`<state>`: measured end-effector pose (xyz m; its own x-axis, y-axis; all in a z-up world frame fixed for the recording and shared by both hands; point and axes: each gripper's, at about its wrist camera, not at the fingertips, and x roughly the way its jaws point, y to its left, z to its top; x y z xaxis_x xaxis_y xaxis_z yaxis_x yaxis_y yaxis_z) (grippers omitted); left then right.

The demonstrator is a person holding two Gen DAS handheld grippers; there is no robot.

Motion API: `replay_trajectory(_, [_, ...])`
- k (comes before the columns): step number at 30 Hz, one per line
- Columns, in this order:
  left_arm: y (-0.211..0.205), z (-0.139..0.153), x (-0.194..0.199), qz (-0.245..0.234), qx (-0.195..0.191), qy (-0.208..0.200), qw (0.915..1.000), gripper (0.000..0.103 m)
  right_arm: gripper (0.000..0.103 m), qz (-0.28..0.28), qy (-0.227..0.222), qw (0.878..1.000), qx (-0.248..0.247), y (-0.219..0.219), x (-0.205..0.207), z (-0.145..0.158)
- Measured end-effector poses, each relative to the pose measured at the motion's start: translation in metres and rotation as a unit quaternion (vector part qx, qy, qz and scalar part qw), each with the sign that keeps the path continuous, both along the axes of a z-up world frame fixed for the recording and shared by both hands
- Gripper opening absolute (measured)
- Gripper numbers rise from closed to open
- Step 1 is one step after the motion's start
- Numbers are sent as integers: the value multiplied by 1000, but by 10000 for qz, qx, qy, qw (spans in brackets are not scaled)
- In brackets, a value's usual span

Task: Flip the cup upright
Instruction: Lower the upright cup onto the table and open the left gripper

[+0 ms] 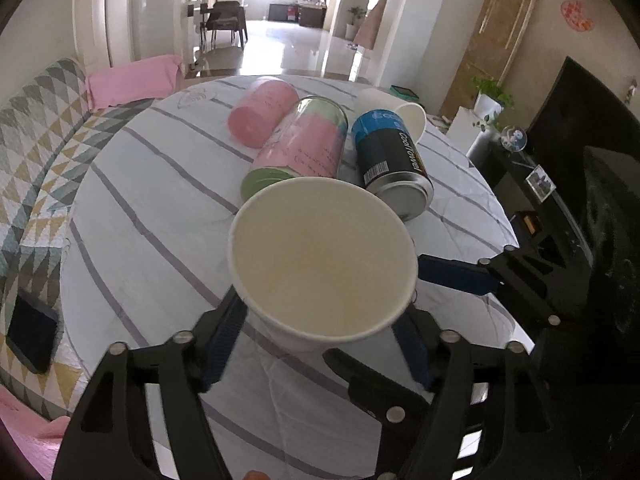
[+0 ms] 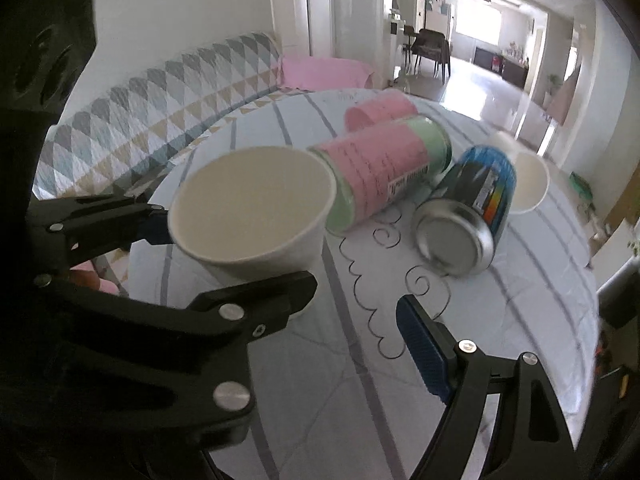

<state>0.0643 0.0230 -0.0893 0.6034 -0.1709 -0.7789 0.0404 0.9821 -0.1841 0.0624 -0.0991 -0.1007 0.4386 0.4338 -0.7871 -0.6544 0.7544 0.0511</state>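
A white paper cup stands with its mouth up on the round table; it also shows in the right wrist view. My left gripper has its blue-padded fingers on both sides of the cup's lower wall and is shut on it. My right gripper is open and empty just right of the cup, its blue pad clear of it; one of its fingers shows in the left wrist view. A second white paper cup lies on its side at the far edge, also visible in the right wrist view.
A pink-and-green can, a pink cup and a blue-black can lie on their sides behind the held cup. The table has a striped cloth. A patterned sofa with a phone is left; a dark TV stand right.
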Motion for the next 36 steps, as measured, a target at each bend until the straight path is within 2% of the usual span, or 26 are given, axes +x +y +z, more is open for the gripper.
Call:
replay_trajectory(2, [0,1,-1,16,20,-19,10000,82,83,-31,17,10000,9,-1,1,-1])
replay_trajectory(15, [7,5,-11,16,-39,-22,10000,86,83,11,14,9999,110,2,-6,0])
replay_trajectory(19, [14,8,-16,-70,-244,5,9997,86,83,43,24,9999,147,-1,-9,1])
replay_trajectory(27, [33,23,-32,-106,-376,-150,9991,91,83,-48,-54,9999,138,-10,-14,10])
replay_trajectory(30, [40,31,-40,-45,-230,-335,9992,93,83,-142,-82,9998,140,-15,-12,13])
replay_trajectory(36, [39,43,-52,264,432,-682,9964,96,83,-405,-128,9988,233,-28,-11,22])
